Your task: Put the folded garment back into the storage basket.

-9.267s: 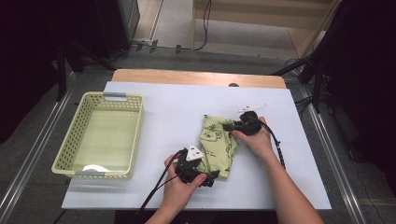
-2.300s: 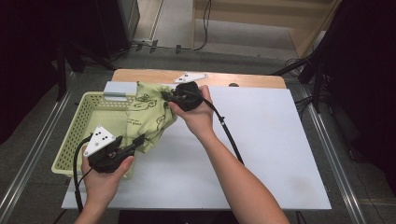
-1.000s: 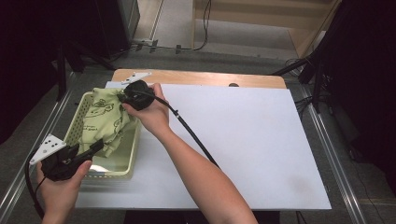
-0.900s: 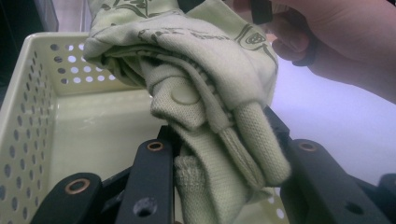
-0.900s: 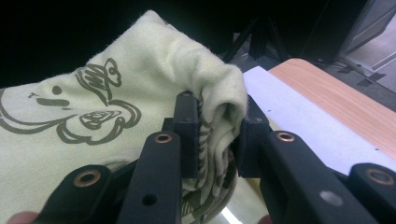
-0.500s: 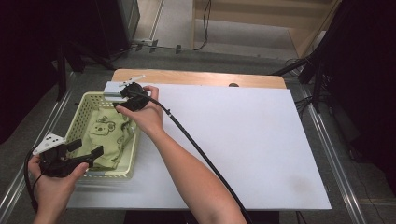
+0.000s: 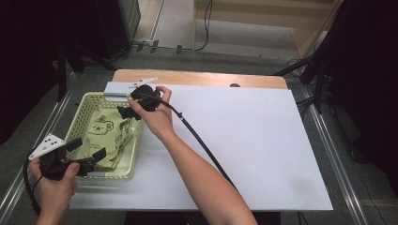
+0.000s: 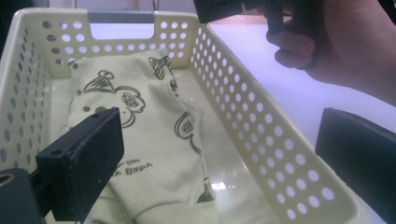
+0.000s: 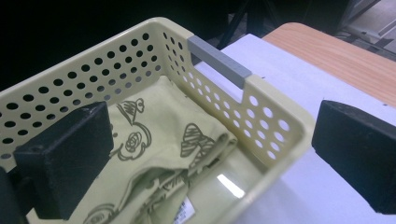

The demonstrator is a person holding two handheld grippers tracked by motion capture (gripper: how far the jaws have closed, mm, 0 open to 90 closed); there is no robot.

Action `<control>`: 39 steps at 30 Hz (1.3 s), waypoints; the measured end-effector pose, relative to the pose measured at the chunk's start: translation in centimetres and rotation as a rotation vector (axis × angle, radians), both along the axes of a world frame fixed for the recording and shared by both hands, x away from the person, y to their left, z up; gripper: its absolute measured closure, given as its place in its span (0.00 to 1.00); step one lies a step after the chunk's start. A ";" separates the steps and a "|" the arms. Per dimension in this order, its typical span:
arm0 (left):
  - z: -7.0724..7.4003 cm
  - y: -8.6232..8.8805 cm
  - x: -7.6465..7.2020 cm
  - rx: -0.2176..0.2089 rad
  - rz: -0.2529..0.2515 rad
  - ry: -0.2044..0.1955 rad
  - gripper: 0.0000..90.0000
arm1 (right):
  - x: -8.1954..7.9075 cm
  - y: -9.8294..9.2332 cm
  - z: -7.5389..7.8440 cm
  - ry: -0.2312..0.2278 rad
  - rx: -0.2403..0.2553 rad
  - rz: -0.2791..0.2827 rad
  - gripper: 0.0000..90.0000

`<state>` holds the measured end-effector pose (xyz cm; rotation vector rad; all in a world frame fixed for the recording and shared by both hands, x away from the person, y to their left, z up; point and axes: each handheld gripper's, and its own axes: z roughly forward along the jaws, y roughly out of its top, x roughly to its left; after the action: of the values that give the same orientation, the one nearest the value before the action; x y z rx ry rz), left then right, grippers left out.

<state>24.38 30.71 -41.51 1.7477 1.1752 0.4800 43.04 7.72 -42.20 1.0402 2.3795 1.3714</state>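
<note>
The green cloth (image 7: 109,136), printed with dark cartoon figures, lies loosely folded on the floor of the perforated yellow basket (image 7: 135,149), which stands at the left end of the white desk (image 7: 263,140). In the left gripper view the cloth (image 8: 154,140) covers most of the basket floor, with a bare glossy strip along the wall (image 8: 261,140) nearest the desk's open surface. The left tongs (image 7: 87,151) are positioned at the near end of the basket; their jaws have just been opening and now stand spread wide, one inside the basket above the cloth and one outside its wall, with nothing pinched. The right tongs (image 7: 133,108) are positioned at the far end of the basket, close to the grey handle bar (image 9: 219,62). Their jaws have likewise just been opening and are fully spread, one over the cloth (image 9: 163,154) and one over the desk beyond the rim, gripping nothing. A black cable (image 7: 202,143) trails from the right tongs along the forearm.
</note>
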 end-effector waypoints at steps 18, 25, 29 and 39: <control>0.5 -3.1 4.6 0.150 -0.019 0.166 0.57 | -2.9 -8.5 1.8 -0.099 0.029 -0.059 0.00; 0.0 -3.4 7.1 0.218 0.012 0.208 0.67 | -4.0 -12.9 2.0 -0.120 0.046 -0.105 0.00; -1.0 -4.0 8.3 0.265 0.009 0.261 0.70 | -4.6 -15.6 1.9 -0.132 0.043 -0.135 0.00; -2.6 -5.2 10.2 0.364 0.003 0.422 0.71 | -6.2 -22.2 1.6 -0.141 0.049 -0.224 0.00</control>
<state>34.62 25.48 -44.09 2.2374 1.4497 0.3496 36.86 -14.48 -40.59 1.1428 2.0691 1.3781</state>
